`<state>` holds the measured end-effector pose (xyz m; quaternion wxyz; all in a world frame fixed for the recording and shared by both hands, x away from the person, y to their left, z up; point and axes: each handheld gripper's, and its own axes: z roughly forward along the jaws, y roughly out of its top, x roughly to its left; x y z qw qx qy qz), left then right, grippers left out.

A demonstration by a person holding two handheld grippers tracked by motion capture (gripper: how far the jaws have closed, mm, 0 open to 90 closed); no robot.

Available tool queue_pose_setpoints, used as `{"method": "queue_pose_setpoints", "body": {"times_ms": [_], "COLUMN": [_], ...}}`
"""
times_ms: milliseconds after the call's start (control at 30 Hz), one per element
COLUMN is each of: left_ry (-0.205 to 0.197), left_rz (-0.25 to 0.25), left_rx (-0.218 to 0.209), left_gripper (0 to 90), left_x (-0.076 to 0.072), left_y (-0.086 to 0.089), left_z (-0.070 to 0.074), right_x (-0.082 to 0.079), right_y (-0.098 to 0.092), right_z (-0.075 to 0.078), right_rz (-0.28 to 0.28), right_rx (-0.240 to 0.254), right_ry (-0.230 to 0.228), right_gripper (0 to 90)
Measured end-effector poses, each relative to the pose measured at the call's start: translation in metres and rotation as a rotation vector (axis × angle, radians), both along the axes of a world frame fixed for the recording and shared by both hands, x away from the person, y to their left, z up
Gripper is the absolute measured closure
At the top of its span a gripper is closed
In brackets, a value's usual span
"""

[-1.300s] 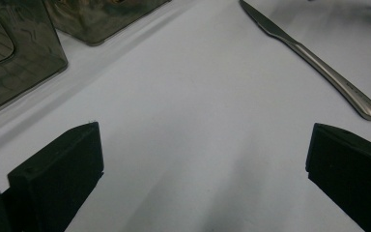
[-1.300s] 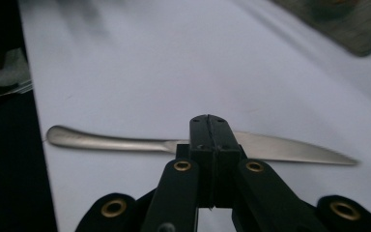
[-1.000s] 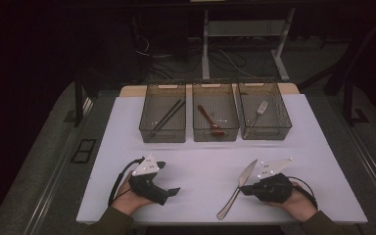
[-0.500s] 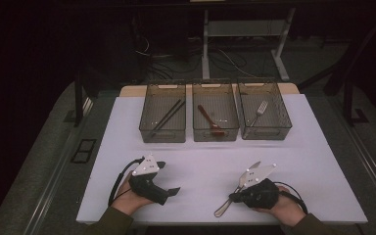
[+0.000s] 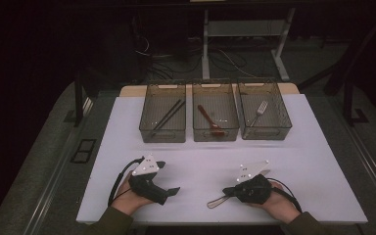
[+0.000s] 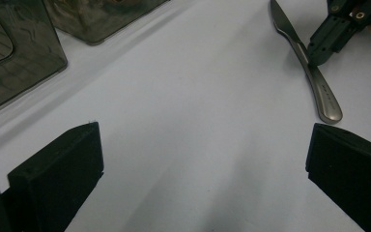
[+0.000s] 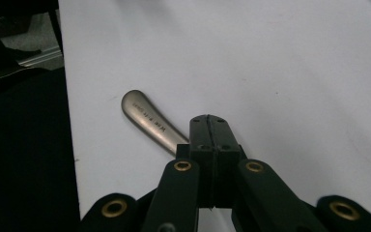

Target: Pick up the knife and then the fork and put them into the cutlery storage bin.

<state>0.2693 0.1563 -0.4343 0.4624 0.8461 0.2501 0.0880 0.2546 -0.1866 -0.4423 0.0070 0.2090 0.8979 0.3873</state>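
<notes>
high view, three bins (image 5: 162, 128), one knife (image 5: 217, 199), two grippers (image 5: 169, 193)

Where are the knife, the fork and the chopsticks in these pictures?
knife (image 6: 314, 79): left gripper view, on its metal handle.
fork (image 5: 261, 108): high view, on its head, in the right-hand bin.
chopsticks (image 5: 169, 115): high view, mid-length, in the left-hand bin.

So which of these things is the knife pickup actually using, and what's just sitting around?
In use:
- knife
- right gripper, jaws shut on the knife
- white table

Lying about:
- left gripper, jaws open
- bin with chopsticks
- bin with spoon
- bin with fork
</notes>
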Motion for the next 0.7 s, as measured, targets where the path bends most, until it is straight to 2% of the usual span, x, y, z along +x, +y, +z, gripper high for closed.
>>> {"method": "queue_pose_setpoints", "body": {"times_ms": [67,167,500,700], "left_ry": [0.002,0.005,0.003,0.002], "left_rz": [0.000,0.000,-0.004,-0.005], "left_rx": [0.000,0.003,0.005,0.005], "left_gripper": [0.0,0.0,0.0,0.0], "left_x": [0.000,0.001,0.001,0.000], "left_y": [0.000,0.000,-0.001,-0.001], "left_z": [0.000,-0.001,-0.001,0.000], "right_x": [-0.004,-0.008,-0.001,0.005], "right_y": [0.000,0.004,0.012,0.024], "right_z": [0.001,-0.002,-0.003,-0.005], "right_rz": [0.022,0.045,0.025,0.029], "right_rx": [0.004,-0.017,-0.010,-0.036], "right_ry": [0.009,0.011,-0.014,-0.047], "right_gripper": [90.0,90.0,90.0,90.0]}}
